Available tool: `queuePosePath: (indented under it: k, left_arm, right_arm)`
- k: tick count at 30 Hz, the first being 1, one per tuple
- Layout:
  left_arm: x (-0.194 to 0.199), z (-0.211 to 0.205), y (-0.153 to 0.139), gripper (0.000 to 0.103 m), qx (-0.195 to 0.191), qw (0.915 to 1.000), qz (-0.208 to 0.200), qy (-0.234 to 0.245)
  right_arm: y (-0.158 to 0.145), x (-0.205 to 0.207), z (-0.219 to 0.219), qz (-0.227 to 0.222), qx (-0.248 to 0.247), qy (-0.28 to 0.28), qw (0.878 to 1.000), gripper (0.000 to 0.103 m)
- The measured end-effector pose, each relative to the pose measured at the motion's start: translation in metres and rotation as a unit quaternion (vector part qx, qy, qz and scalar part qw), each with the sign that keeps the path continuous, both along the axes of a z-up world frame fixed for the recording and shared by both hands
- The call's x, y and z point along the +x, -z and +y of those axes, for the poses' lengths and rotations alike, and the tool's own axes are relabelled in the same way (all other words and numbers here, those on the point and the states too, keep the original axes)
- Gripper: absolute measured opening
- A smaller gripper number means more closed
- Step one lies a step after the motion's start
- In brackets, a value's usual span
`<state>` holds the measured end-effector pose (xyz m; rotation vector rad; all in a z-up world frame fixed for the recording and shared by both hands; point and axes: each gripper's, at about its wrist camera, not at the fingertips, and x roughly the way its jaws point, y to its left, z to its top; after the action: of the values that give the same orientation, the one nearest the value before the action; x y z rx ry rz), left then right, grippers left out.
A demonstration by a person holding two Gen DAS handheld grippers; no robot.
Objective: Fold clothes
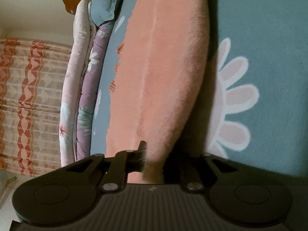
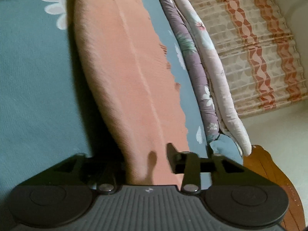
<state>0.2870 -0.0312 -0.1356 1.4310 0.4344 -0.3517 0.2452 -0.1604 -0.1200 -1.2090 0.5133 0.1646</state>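
Stretching away from both cameras, the salmon-pink cloth [image 1: 161, 73] [image 2: 125, 73] hangs as a long, taut band between the two tools, raised above the bed. A pale crease runs along its middle, and its far edge, toward the quilts, is ragged with small fringes.

The left hand-held gripper [image 1: 154, 159] is clamped on one end of the cloth: the fabric bunches and narrows between its two black fingers [image 1: 141, 148], and only one of them shows clearly, the other being in shadow. The right hand-held gripper [image 2: 154, 159] pinches the opposite end in the same way, with the cloth gathered into a small fold just ahead of its body and one finger [image 2: 171, 150] pressed against it. At the top of the right wrist view a dark strip of the left tool is seen at the far end of the cloth.

Below the cloth lies a teal bedsheet [image 1: 269, 38] [image 2: 28, 77] printed with large white and pink flowers [image 1: 234, 96]. Beyond the cloth, at the edge of the bed, folded quilts [image 1: 77, 96] [image 2: 211, 73] in purple and pale pink are stacked in a long roll. Farther out hangs a curtain [image 1: 25, 105] [image 2: 259, 48] with orange wavy stripes, and a wooden bed frame [image 2: 269, 173] shows beside the right tool.
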Motion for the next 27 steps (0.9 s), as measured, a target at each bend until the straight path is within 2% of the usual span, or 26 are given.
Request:
queuePosePath:
  k: [2, 3, 5, 6, 7, 9, 12, 14, 20, 23, 27]
  left_arm:
    - [0.003, -0.001, -0.001, 0.03, 0.01, 0.9999, 0.003, 0.003]
    - [0.005, -0.002, -0.001, 0.028, 0.014, 0.9999, 0.005, 0.005]
    - [0.008, -0.003, -0.002, 0.02, 0.024, 0.9996, 0.008, 0.008]
    - [0.008, -0.004, -0.001, 0.011, 0.024, 0.9997, 0.006, 0.007]
    - [0.008, -0.005, 0.001, 0.006, 0.023, 0.9997, 0.003, 0.004]
    - [0.007, -0.006, 0.004, 0.003, 0.021, 0.9998, -0.003, 0.0]
    - [0.006, -0.007, 0.007, 0.003, 0.011, 0.9999, -0.006, -0.007]
    - [0.008, -0.005, 0.004, 0.003, -0.002, 0.9999, 0.0, -0.01]
    - [0.007, -0.007, 0.001, 0.004, 0.009, 0.9998, 0.008, -0.014]
    - [0.003, -0.008, -0.007, 0.006, 0.0, 0.9995, 0.016, -0.027]
    - [-0.011, -0.007, -0.015, 0.006, 0.001, 0.9996, -0.011, -0.028]
  right_arm:
    - [0.0, 0.003, 0.0, 0.011, -0.005, -0.001, 1.0, 0.055]
    - [0.001, 0.005, 0.001, 0.017, -0.008, -0.002, 1.0, 0.053]
    - [0.004, 0.007, 0.003, 0.028, -0.017, -0.006, 0.999, 0.037]
    - [0.011, 0.005, 0.007, 0.031, -0.03, -0.008, 0.999, 0.022]
    - [0.019, 0.002, 0.011, 0.028, -0.046, -0.01, 0.998, 0.016]
    - [0.027, -0.002, 0.016, 0.012, -0.059, -0.005, 0.998, 0.016]
    - [0.019, 0.003, 0.009, 0.023, -0.014, 0.002, 1.0, 0.016]
    - [0.019, 0.002, 0.009, 0.021, -0.015, -0.001, 1.0, 0.016]
    - [0.013, 0.005, 0.006, 0.026, -0.007, -0.005, 1.0, 0.014]
    - [0.008, 0.004, 0.004, 0.032, 0.003, -0.006, 0.999, 0.014]
    - [-0.007, -0.007, 0.005, 0.014, 0.014, -0.007, 1.0, 0.013]
